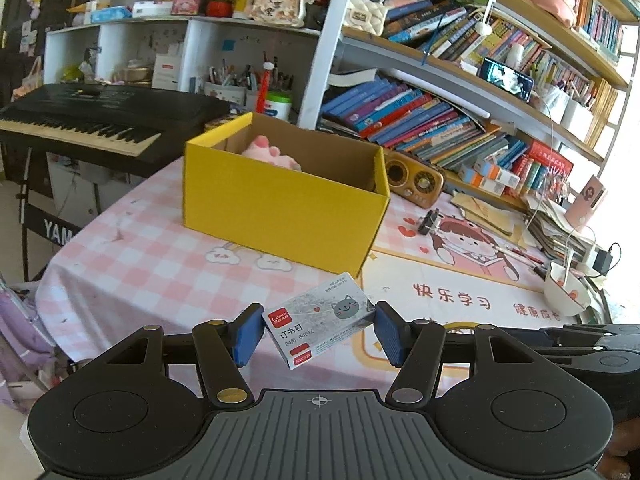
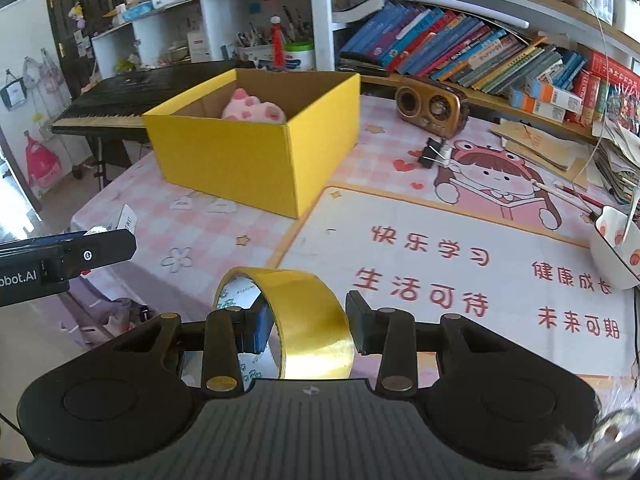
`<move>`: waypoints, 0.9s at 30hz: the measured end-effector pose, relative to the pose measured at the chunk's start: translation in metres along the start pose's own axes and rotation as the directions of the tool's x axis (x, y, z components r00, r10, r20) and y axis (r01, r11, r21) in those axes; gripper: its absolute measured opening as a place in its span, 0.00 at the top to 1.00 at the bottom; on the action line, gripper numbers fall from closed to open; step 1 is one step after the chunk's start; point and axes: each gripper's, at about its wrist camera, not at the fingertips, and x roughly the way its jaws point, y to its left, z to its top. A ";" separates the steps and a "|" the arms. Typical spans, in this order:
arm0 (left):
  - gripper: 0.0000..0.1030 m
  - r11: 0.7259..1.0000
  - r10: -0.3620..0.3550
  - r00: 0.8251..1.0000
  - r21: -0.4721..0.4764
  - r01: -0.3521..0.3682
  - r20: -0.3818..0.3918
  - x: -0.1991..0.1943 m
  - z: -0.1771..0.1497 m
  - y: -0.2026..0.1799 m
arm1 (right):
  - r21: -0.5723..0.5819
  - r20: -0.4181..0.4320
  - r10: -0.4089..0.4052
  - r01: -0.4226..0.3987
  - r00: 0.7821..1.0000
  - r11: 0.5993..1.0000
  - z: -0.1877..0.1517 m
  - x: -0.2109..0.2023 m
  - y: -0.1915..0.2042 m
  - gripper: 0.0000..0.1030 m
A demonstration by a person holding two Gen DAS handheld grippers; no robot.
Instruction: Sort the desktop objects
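My left gripper point(image 1: 318, 330) is shut on a small box of staples point(image 1: 318, 318), white with a grey cat face and red label, held above the near edge of the table. My right gripper point(image 2: 308, 326) is shut on a roll of yellow tape point(image 2: 308, 316), one pad inside the ring and one outside. An open yellow cardboard box point(image 1: 280, 204) point(image 2: 248, 156) stands ahead on the pink checked tablecloth point(image 1: 132, 264), with a pink plush toy point(image 1: 272, 152) point(image 2: 252, 110) inside. The left gripper shows at the left edge of the right wrist view.
A black binder clip point(image 2: 434, 154) point(image 1: 428, 222) lies right of the box. A brown retro radio point(image 2: 432, 106), a white bowl with a spoon point(image 2: 616, 244), pens and stacked papers sit at the right. A keyboard point(image 1: 80, 120) stands left; bookshelves point(image 1: 440, 128) run behind.
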 end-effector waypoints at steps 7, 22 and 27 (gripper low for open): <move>0.42 1.000 0.019 1.000 -0.017 -0.019 0.013 -0.015 -0.005 0.015 | -0.006 0.010 0.009 -0.009 1.000 1.000 -0.002 -0.003 0.018 0.65; 0.42 0.999 0.042 0.999 -0.032 -0.041 0.030 -0.023 -0.002 0.036 | -0.046 -0.002 0.061 -0.061 0.998 0.997 0.008 0.004 0.048 0.65; 0.42 0.998 0.047 0.998 -0.047 -0.045 0.040 -0.018 0.004 0.038 | -0.064 -0.005 0.075 -0.075 0.997 0.995 0.018 0.010 0.051 0.65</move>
